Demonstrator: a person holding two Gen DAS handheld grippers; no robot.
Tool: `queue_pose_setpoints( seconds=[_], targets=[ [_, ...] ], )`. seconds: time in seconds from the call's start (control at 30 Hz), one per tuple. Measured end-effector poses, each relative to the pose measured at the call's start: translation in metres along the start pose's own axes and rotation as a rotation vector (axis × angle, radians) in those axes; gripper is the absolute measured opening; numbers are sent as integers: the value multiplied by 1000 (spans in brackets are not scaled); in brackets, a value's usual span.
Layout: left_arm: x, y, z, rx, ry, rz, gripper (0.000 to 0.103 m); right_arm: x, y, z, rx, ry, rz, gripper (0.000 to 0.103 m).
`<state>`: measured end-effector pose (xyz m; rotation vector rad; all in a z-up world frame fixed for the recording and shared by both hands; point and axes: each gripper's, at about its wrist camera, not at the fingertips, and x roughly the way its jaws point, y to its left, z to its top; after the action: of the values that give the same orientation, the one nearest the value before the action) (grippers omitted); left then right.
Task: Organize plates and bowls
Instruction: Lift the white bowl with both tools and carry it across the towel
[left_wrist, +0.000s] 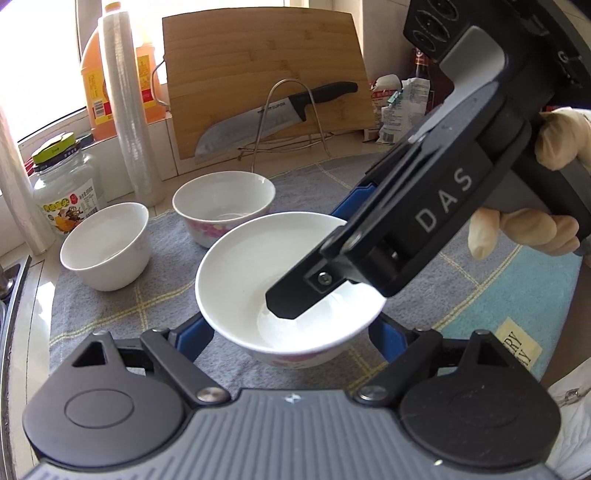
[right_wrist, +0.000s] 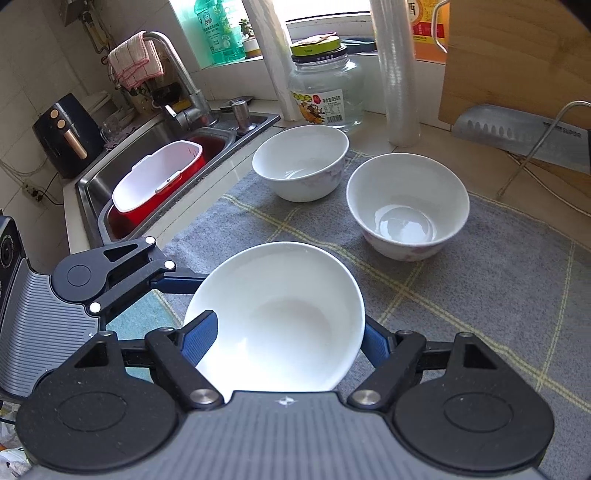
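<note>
Grey checked mat: three bowls on it. My left gripper, jaws wide, brackets the nearest bowl; contact not discernible. My right gripper straddles that bowl's rim, one blue finger inside, one outside; grip uncertain. Floral bowl and plain bowl stand apart beyond

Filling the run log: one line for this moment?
left gripper: straddles near bowl | right gripper: finger over rim | two bowls behind
</note>
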<state>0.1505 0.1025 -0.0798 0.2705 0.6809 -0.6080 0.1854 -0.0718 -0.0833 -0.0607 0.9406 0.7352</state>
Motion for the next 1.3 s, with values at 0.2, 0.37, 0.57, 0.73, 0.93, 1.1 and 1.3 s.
queue_pose_setpoints(
  seconds=[0.2, 0.37, 0.57, 0.73, 0.93, 1.1, 1.3],
  targets=[
    [9, -25, 12, 23, -7, -42, 90, -24, -20, -19, 41, -20, -33, 85],
    [19, -47, 22, 54, -12, -82, 90, -43, -37, -36, 77, -32, -69, 85],
    [33, -68, 33, 84, -9, -124, 90, -58, -55, -52, 115, -43, -104, 85],
    [43, -80, 40, 106, -4, -147, 90, -66, -70, -60, 134, -48, -123, 86],
    [58, -87, 45, 106, 15, -168, 90, -68, -80, -66, 140, -39, -139, 86],
    [64, -90, 46, 108, 23, -170, 90, -67, -85, -67, 145, -34, -136, 86],
    [69, -89, 45, 100, 37, -168, 90, -62, -88, -68, 147, -25, -132, 86]
  ],
)
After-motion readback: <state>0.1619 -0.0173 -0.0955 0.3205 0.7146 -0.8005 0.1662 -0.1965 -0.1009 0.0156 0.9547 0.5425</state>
